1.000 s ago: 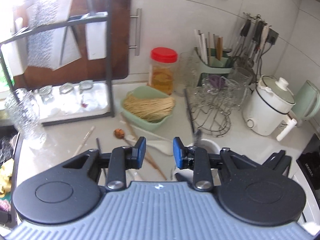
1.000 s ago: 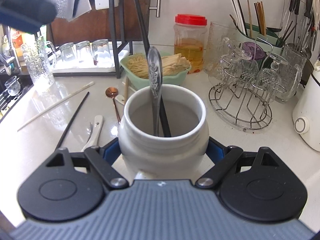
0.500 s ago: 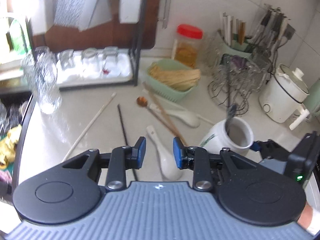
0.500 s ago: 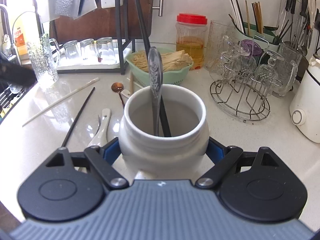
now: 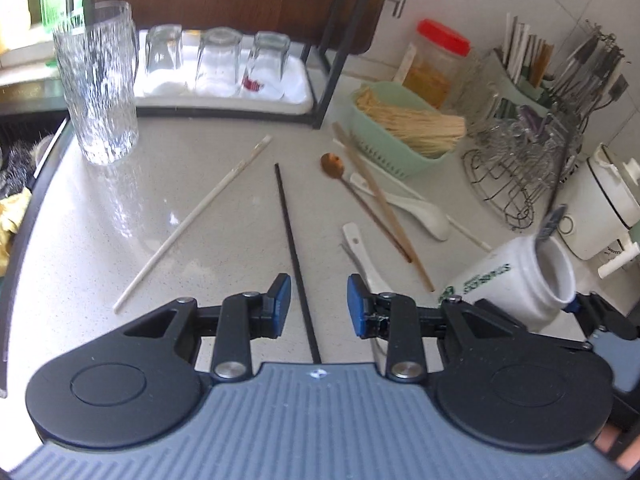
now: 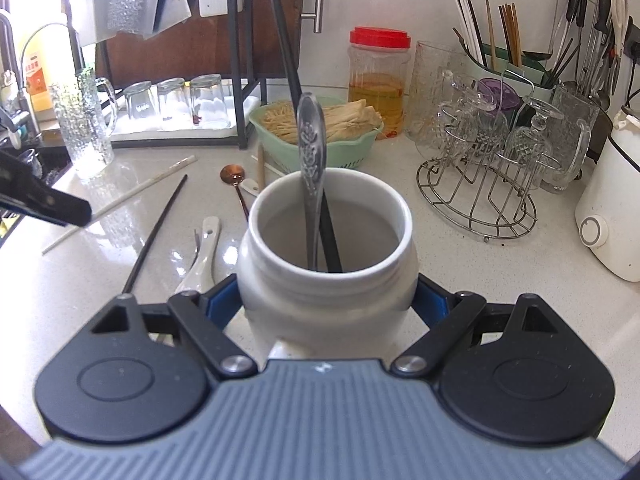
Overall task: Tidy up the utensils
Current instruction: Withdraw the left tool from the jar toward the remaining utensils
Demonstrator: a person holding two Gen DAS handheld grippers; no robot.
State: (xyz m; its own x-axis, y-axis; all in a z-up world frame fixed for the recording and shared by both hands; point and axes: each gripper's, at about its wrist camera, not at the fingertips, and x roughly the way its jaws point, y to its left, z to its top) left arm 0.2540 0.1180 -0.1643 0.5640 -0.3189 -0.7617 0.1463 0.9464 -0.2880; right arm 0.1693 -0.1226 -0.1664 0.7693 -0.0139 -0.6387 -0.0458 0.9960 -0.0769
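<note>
My left gripper (image 5: pixel 318 300) hangs open low over the counter, and a black chopstick (image 5: pixel 294 248) on the counter runs between its blue pads (image 5: pixel 280 298) without touching them. Nearby lie a white chopstick (image 5: pixel 200 216), a copper spoon (image 5: pixel 333 164), wooden chopsticks (image 5: pixel 380 204) and two white ceramic spoons (image 5: pixel 362 256) (image 5: pixel 420 210). My right gripper (image 6: pixel 326 300) is shut on a white ceramic jar (image 6: pixel 326 240). The jar holds a silver utensil handle (image 6: pixel 312 148) and another black chopstick (image 6: pixel 286 60). In the left wrist view the jar (image 5: pixel 512 280) stands at the right.
A tall ribbed glass (image 5: pixel 100 80) stands near the counter's left edge. Behind are a tray of upturned glasses (image 5: pixel 224 88), a green basket (image 5: pixel 404 128), a red-lidded jar (image 6: pixel 378 76), a wire glass rack (image 6: pixel 480 184) and a white cooker (image 6: pixel 612 216).
My left gripper has dropped toward the counter and swung left, now sitting over the black chopstick. The right gripper and its jar have stayed put.
</note>
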